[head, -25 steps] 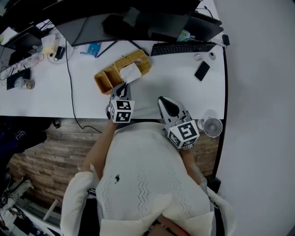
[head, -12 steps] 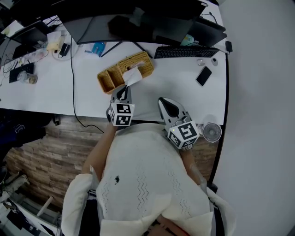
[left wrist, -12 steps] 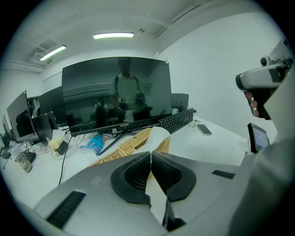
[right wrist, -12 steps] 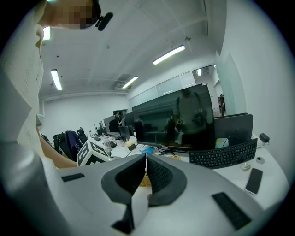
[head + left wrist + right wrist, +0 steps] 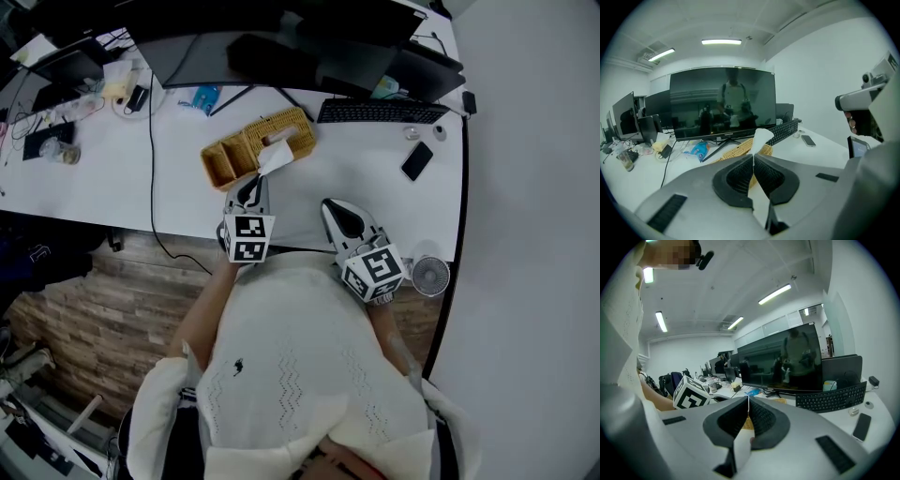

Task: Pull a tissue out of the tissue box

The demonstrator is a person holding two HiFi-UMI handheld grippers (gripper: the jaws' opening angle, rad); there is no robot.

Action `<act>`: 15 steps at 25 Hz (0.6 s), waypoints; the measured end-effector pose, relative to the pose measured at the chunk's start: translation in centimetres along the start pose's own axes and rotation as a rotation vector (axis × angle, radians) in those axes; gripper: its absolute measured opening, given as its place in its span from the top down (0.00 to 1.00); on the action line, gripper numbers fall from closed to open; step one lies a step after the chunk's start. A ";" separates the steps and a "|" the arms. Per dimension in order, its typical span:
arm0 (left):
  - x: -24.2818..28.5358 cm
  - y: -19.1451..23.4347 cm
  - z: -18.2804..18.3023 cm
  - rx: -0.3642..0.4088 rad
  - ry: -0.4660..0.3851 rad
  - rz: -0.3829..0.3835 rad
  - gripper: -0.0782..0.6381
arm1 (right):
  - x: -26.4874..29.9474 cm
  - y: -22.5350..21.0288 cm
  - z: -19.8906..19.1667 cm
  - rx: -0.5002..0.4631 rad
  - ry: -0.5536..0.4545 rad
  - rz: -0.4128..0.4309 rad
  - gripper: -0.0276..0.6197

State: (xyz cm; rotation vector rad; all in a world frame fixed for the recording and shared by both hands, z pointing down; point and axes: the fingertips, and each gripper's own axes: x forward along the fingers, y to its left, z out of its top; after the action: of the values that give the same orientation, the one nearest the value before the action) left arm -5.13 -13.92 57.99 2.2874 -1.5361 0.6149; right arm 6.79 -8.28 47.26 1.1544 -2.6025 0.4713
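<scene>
A wicker tissue box point(image 5: 234, 157) lies at an angle on the white desk point(image 5: 112, 178), and in the left gripper view the tissue box point(image 5: 736, 152) shows just past the jaws. A white tissue point(image 5: 277, 157) leans out of it toward me. My left gripper point(image 5: 252, 179) sits at the box's near side, jaws closed. In its own view the tissue point(image 5: 761, 138) narrows down into the seam of the left gripper point(image 5: 753, 158). My right gripper point(image 5: 331, 205) rests to the right near the desk's front edge. It is shut and holds nothing, as the right gripper point(image 5: 748, 401) shows in its own view.
A large monitor point(image 5: 281, 47) stands behind the box, with a keyboard point(image 5: 380, 112) and a phone point(image 5: 415, 161) to the right. A small fan point(image 5: 431, 277) sits at the front right corner. A black cable point(image 5: 153, 141) crosses the desk on the left, near clutter.
My left gripper has drawn back a little toward me, and the tissue leans further out over the box's near edge. The right gripper has stayed put.
</scene>
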 end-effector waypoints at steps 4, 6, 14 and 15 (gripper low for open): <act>-1.0 -0.1 1.3 0.001 -0.028 0.001 0.87 | 0.0 -0.1 0.1 -0.007 -0.002 0.012 0.95; -1.5 -0.2 1.6 -0.003 -0.036 0.000 0.87 | 0.0 -0.1 0.1 -0.008 -0.004 0.018 0.95; -3.7 -0.8 2.6 -0.023 -0.072 -0.008 0.87 | 0.0 -0.2 0.0 -0.014 -0.002 0.042 0.95; -4.0 -1.1 2.8 -0.024 -0.077 -0.012 0.87 | 0.0 -0.2 0.0 -0.015 -0.002 0.046 0.95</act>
State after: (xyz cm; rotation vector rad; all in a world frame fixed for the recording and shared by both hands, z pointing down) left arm -4.96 -11.68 53.52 2.3262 -1.5549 0.5081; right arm 6.97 -8.43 47.32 1.0928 -2.6347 0.4597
